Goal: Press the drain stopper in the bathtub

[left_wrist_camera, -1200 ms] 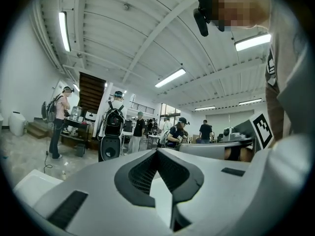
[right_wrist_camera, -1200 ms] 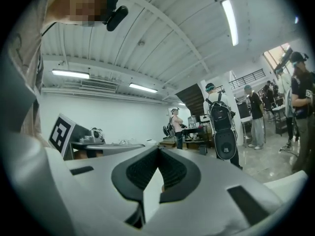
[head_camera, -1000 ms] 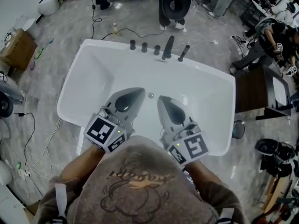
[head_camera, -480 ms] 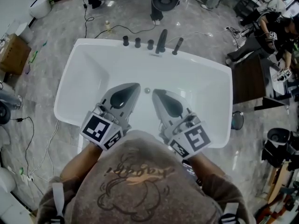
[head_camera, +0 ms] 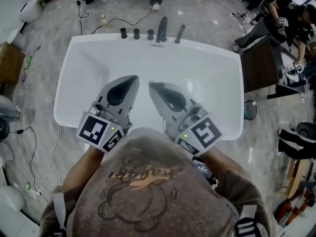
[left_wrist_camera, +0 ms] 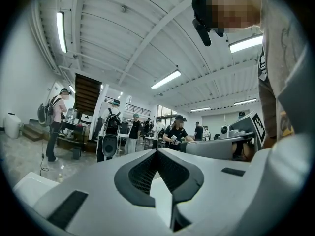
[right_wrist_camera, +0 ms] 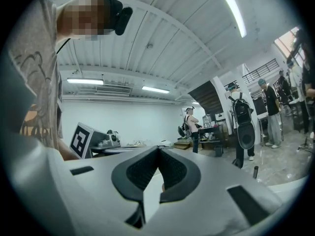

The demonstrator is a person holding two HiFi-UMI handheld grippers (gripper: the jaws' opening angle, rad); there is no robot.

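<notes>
In the head view a white bathtub lies below me, with a dark faucet and knobs on its far rim. My left gripper and right gripper hover side by side over the basin, tips pointing towards the faucet. The drain stopper does not show; the right gripper's tip covers the middle of the tub floor. Both gripper views look upward at the ceiling and the room. There the left gripper and the right gripper have their jaws shut with nothing between them.
A dark table stands right of the tub and a cardboard box sits at the far left. Cables trail over the floor beyond the tub, where people stand. My torso fills the near edge.
Both grippers have moved farther over the tub towards the faucet. The small drain that showed between their tips is now hidden under the right gripper's tip.
</notes>
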